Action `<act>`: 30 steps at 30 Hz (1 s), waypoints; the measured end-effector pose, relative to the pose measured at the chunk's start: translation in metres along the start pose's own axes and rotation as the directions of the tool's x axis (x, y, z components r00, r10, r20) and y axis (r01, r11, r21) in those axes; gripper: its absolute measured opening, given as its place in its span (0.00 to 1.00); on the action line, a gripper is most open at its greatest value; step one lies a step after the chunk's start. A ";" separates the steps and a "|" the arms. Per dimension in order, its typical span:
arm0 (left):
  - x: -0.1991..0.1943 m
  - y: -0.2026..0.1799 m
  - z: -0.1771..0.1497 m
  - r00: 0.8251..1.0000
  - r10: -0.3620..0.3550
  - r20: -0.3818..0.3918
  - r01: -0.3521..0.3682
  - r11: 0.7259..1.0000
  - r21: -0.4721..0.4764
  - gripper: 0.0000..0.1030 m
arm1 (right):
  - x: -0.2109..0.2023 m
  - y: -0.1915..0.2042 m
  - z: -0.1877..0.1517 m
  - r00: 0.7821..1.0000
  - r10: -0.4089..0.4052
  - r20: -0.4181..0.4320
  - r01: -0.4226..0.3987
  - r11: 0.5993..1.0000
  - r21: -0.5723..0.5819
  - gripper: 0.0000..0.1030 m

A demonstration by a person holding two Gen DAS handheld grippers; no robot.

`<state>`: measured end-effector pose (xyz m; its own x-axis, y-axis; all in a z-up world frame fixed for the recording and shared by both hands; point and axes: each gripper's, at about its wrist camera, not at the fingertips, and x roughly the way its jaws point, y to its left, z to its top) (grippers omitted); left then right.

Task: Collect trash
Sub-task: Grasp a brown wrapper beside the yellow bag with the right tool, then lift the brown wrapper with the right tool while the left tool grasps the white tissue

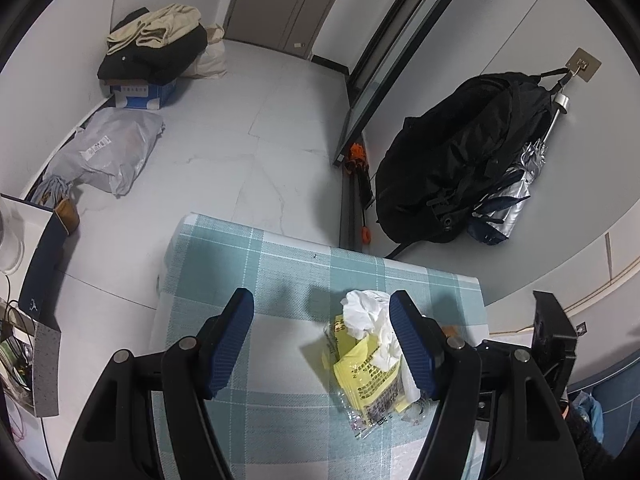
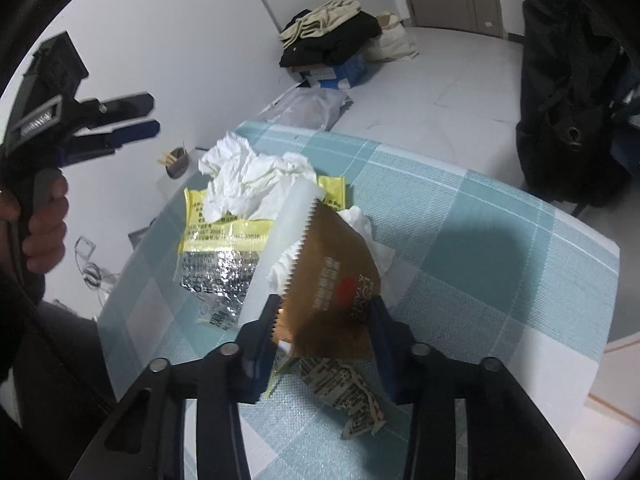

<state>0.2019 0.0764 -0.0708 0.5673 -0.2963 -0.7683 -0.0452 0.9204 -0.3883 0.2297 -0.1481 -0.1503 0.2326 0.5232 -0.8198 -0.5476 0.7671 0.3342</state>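
A pile of trash lies on the table with the teal plaid cloth (image 1: 280, 264) (image 2: 500, 240): crumpled white tissue (image 1: 368, 316) (image 2: 248, 176), a yellow and silver packet (image 1: 372, 376) (image 2: 224, 216), and a printed wrapper scrap (image 2: 348, 392). My right gripper (image 2: 326, 304) is shut on a brown wrapper (image 2: 332, 280) with a serrated edge, held over the pile. My left gripper (image 1: 320, 300) (image 2: 154, 117) stands open above the cloth. Its right finger (image 1: 412, 340) touches the tissue, and nothing sits between its pads. A hand (image 2: 40, 220) holds its grip.
A black backpack (image 1: 460, 168) and a folded silver umbrella (image 1: 516, 192) hang from a wall hook on the right. On the floor stand a blue box topped with clothes (image 1: 152, 60) and a grey plastic bag (image 1: 112, 152). A small cup of sticks (image 2: 176, 162) sits beyond the table's left edge.
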 end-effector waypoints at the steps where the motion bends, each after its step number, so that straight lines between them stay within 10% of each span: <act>1: 0.002 -0.001 0.000 1.000 0.004 -0.005 -0.004 1.000 0.002 0.65 | -0.003 -0.001 -0.001 1.000 0.006 0.008 -0.006 1.000 0.010 0.38; 27: 0.065 -0.023 -0.003 0.980 -0.018 -0.198 0.028 0.998 0.051 0.64 | -0.044 -0.016 0.000 0.988 -0.061 0.141 0.041 0.990 0.137 0.05; 30: 0.065 -0.026 -0.002 0.981 -0.032 -0.190 0.043 0.997 0.057 0.51 | -0.052 -0.016 -0.001 0.983 -0.062 0.171 0.037 0.989 0.145 0.05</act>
<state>0.2383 0.0329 -0.1117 0.4023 -0.3682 -0.8382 0.0260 0.9198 -0.3916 0.2261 -0.1880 -0.1133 0.3998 0.5303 -0.7476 -0.4165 0.8317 0.3672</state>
